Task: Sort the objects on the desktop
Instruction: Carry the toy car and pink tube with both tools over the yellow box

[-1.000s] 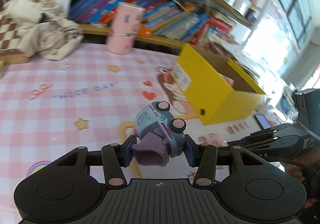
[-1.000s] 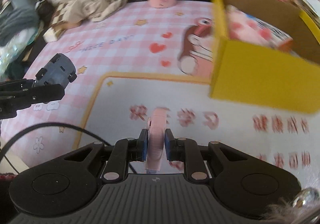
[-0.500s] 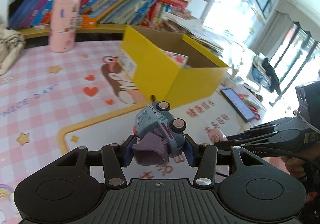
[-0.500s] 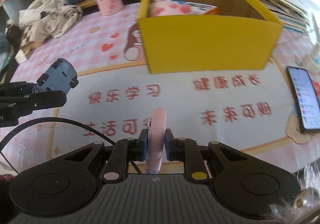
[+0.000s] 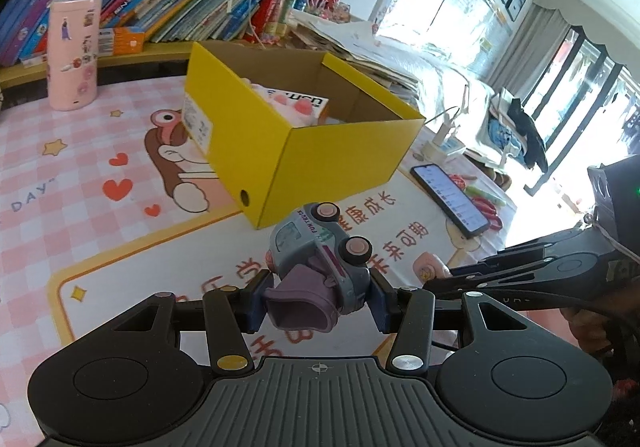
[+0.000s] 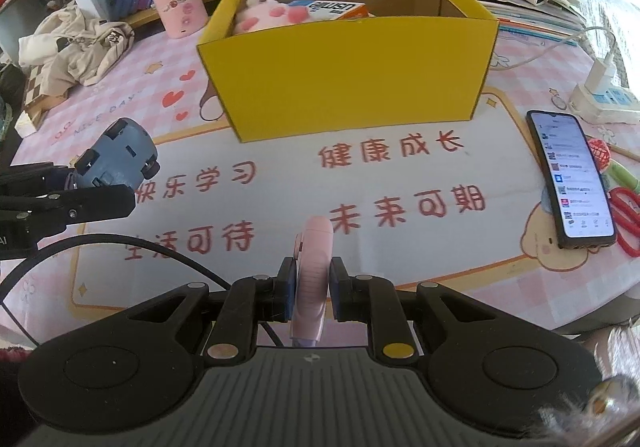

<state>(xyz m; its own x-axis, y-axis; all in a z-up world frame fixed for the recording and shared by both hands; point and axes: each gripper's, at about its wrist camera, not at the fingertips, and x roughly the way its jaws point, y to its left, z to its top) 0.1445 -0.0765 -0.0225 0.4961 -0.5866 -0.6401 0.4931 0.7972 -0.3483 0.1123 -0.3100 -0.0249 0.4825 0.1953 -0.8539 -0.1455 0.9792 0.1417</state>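
The left tongs [image 5: 318, 301] are clenched on a small blue-grey toy truck [image 5: 320, 247], which lies on its side between the pads with its pink-hubbed wheels facing up and a purple scoop part hanging toward the camera. The right tongs [image 6: 313, 287] are clenched on a thin pink gadget [image 6: 314, 267] that stands on edge between the pads, its rounded top poking out past them.

Take the yellow box [image 6: 352, 75] as the landmark. It stands open-topped on the bench [image 6: 400, 175], which wears a pink checked mat with red characters printed in front of the box. Inside the box lie a pink plush toy [image 6: 264, 13] and a flat packet [image 6: 332, 9] next to it. Both tongs hang in front of the box, apart from it, the truck off its front left corner as the right wrist view shows it, the pink gadget before the middle of its front wall.

Behind the box to the left stands a pink cylinder [image 6: 176, 5] with stickers, and farther left lies a crumpled cream garment [image 6: 76, 41]. To the right of the box a phone [image 6: 570, 177] lies face up with its screen lit, beside red scissors [image 6: 626, 215]. Behind the box runs a shelf of books [image 5: 160, 3].
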